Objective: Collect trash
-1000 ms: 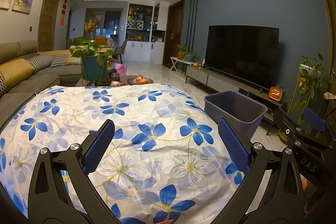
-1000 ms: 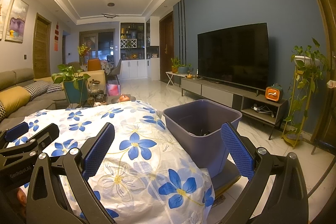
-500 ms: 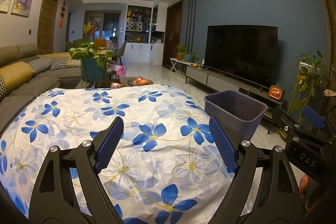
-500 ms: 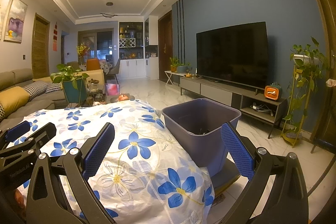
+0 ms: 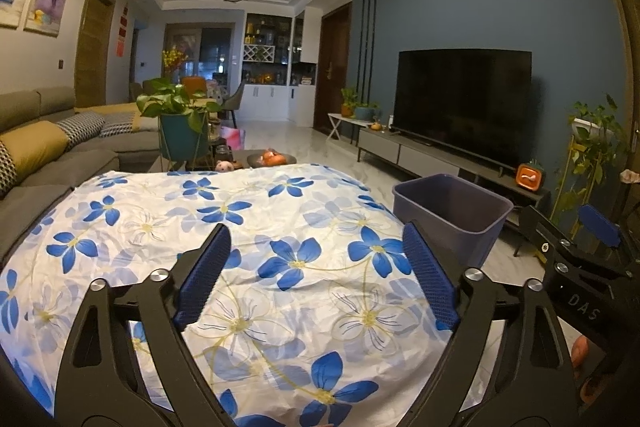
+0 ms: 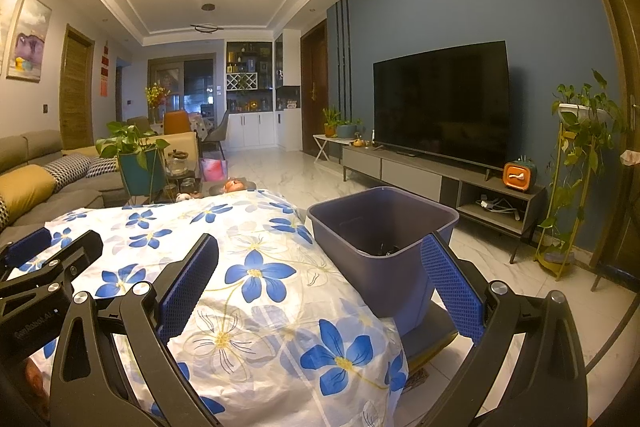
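A purple plastic bin stands on the floor against the right side of a table draped in a white cloth with blue flowers. Something dark lies at the bin's bottom. My left gripper hovers over the cloth; its jaws are opening, with nothing between them. My right gripper hangs open over the table's right edge, its right finger in front of the bin, and holds nothing. Each gripper shows at the edge of the other's view.
A grey sofa with cushions runs along the left. Beyond the table are a potted plant and a low table with orange items. A television on a long cabinet lines the right wall, beside a plant stand.
The left gripper's jaws narrowed a little, then widened again. Neither hand has moved, and the right gripper looks the same.
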The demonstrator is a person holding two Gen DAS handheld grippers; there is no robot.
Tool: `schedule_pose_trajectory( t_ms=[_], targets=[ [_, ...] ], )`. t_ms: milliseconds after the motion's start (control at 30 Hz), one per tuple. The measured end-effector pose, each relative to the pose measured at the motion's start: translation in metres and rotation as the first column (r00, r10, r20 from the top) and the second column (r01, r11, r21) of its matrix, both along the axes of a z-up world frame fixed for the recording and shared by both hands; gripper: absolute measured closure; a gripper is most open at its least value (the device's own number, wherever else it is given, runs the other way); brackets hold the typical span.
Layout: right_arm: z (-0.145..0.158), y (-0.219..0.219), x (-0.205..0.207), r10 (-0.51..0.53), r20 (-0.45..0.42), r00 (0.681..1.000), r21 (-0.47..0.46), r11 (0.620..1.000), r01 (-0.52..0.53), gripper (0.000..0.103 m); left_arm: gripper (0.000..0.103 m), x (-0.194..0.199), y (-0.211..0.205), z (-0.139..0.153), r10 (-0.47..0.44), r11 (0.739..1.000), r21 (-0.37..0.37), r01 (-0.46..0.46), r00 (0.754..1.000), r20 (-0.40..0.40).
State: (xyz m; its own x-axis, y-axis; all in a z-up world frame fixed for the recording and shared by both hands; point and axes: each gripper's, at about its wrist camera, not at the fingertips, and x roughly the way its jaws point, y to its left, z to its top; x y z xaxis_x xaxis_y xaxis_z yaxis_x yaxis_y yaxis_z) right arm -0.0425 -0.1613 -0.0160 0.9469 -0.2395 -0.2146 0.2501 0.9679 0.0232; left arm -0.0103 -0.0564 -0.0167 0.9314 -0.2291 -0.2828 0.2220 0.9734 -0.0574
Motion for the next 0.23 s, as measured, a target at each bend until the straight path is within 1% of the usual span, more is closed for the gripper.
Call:
schedule_pose_trajectory(
  t_ms=[33, 100, 233],
  targets=[
    [0.0001, -0.0006, 0.0000, 0.000, 0.000, 1.000, 0.000, 1.000, 0.000, 0.006, 0.010, 0.0009, 0.0033, 0.0004, 0.005, 1.000, 0.003, -0.005, 1.000, 0.002],
    [0.0001, 0.0001, 0.0001, -0.002, 0.000, 1.000, 0.000, 1.000, 0.002, 0.006, 0.009, 0.0004, 0.0036, 0.0006, 0.018, 1.000, 0.007, -0.018, 1.000, 0.004],
    [-0.0011, 0.0010, -0.0008, -0.003, 0.001, 1.000, 0.002, 1.000, 0.003, 0.006, 0.009, 0.0002, 0.0113, 0.0026, 0.005, 1.000, -0.012, -0.006, 1.000, -0.006]
  ],
)
